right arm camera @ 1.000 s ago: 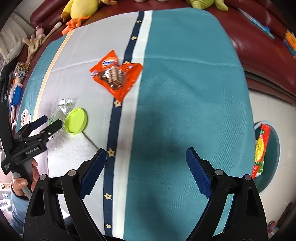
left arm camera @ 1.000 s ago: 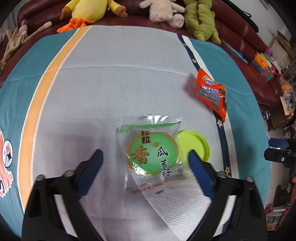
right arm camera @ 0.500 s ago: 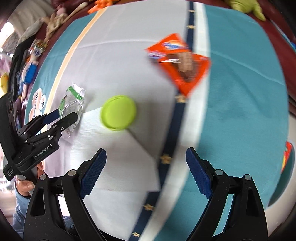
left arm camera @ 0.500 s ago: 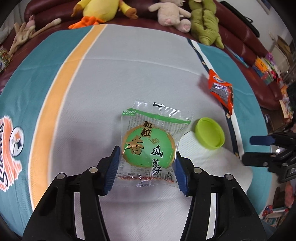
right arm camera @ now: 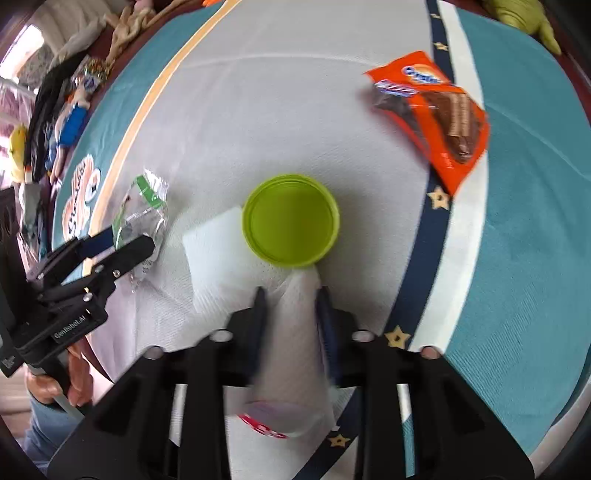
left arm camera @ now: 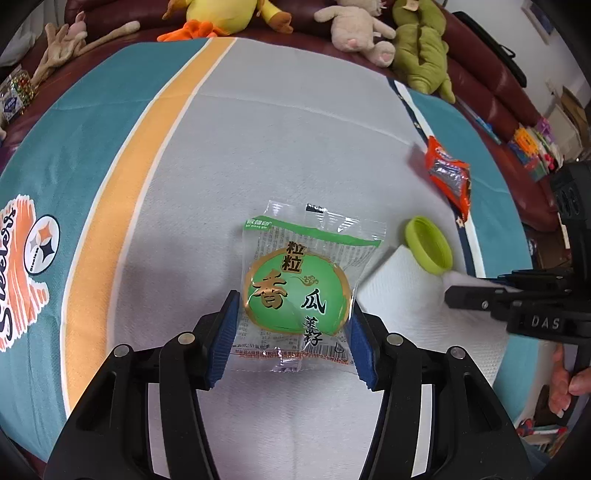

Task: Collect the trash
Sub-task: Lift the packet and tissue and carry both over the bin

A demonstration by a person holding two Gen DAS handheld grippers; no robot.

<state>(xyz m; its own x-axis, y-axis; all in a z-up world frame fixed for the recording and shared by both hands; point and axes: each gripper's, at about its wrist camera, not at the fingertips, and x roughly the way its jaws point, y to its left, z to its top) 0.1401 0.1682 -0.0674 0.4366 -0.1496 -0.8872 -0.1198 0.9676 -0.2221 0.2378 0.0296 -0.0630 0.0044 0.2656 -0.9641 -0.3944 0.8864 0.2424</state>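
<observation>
My left gripper [left arm camera: 293, 325] is shut on a clear snack packet with a green label [left arm camera: 301, 288], holding it by its sides over the tablecloth; it also shows in the right wrist view [right arm camera: 142, 218]. My right gripper [right arm camera: 290, 306] is shut on a white paper napkin [right arm camera: 291, 332], pinching a raised fold of it. A lime green round lid [right arm camera: 291, 220] lies just beyond the right fingertips, on the napkin's corner. It also shows in the left wrist view [left arm camera: 428, 245]. An orange snack wrapper [right arm camera: 437, 114] lies further right on the cloth.
A teal, white and orange tablecloth [left arm camera: 110, 206] covers the round table. Plush toys [left arm camera: 354, 29] sit on a dark red sofa [left arm camera: 491, 99] behind it. The right gripper's body [left arm camera: 517, 295] shows at the right of the left wrist view.
My left gripper closed on the green packet and lifted it slightly. My right gripper swung left over the table, moved down to the napkin and closed on it.
</observation>
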